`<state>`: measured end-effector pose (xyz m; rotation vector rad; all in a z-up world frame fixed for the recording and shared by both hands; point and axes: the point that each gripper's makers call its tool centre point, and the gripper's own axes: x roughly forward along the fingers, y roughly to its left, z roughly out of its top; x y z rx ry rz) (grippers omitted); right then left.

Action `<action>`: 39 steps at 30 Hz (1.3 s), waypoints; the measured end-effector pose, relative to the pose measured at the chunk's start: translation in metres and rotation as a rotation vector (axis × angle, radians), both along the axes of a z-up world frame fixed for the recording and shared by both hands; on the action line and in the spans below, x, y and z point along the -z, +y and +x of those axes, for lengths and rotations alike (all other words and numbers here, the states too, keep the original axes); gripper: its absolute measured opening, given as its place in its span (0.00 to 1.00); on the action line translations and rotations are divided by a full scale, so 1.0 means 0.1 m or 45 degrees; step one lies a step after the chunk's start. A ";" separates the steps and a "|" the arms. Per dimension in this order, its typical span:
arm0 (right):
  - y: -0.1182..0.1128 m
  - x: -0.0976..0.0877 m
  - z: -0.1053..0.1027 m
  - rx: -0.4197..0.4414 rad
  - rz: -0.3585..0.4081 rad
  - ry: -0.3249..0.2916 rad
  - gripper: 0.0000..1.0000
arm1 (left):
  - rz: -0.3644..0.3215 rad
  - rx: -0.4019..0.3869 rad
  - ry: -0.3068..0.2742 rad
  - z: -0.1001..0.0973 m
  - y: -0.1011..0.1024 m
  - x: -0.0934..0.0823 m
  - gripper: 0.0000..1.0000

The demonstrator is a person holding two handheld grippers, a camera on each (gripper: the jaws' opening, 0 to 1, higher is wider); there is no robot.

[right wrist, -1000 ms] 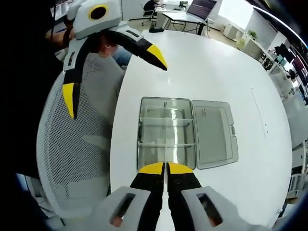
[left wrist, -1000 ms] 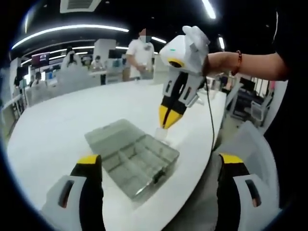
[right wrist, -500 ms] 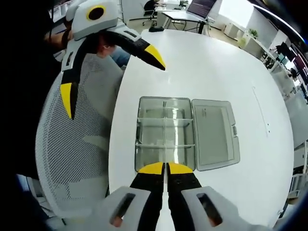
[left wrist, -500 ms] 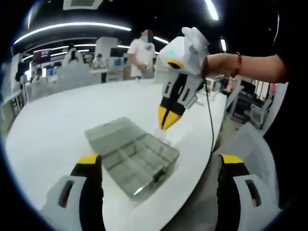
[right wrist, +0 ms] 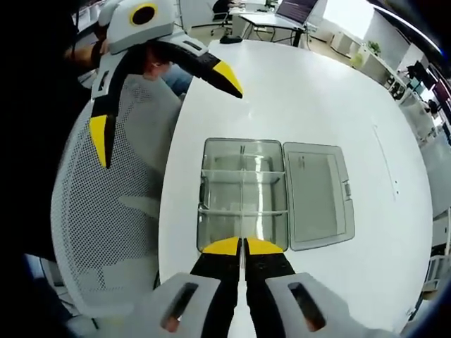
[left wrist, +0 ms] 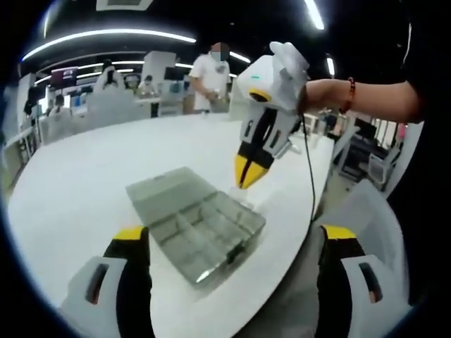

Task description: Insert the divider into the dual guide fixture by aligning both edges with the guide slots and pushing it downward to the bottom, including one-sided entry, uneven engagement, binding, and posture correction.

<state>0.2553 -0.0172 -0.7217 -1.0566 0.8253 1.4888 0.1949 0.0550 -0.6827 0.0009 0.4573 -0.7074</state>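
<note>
On the white table point(right wrist: 303, 91), the clear box point(right wrist: 243, 193) lies just ahead of your right gripper point(right wrist: 243, 246), jaws pinched together, seemingly holding the divider point(left wrist: 240, 198) above it; your left gripper point(right wrist: 165, 98) waits wide open, empty.

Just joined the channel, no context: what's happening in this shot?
A person holds a two-jaw gripper in each hand over a clear compartment box lying open on a white table, its lid flat beside it. The right gripper, jaws shut, hovers above the box's near end; a thin clear piece may sit between its tips, too faint to confirm. The left gripper is wide open, held off over a mesh chair.
</note>
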 end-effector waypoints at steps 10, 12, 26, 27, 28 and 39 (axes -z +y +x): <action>0.01 0.05 -0.01 -0.016 -0.020 0.014 0.00 | -0.005 -0.008 0.002 0.02 0.02 -0.01 0.98; 0.00 0.06 -0.01 -0.020 -0.030 0.010 0.00 | -0.009 -0.009 0.003 0.02 0.02 0.00 0.98; 0.01 0.07 0.00 -0.017 -0.040 0.018 0.00 | -0.013 -0.011 0.013 0.01 0.03 0.01 0.97; 0.00 0.07 0.00 -0.013 -0.044 0.019 0.00 | -0.011 -0.011 0.013 0.01 0.03 0.01 0.97; 0.00 0.07 0.01 -0.009 -0.045 0.019 0.00 | -0.012 -0.012 0.014 0.01 0.03 0.01 0.97; -0.05 0.09 0.01 -0.004 -0.063 0.017 0.00 | -0.021 -0.012 0.018 0.01 0.04 0.02 0.96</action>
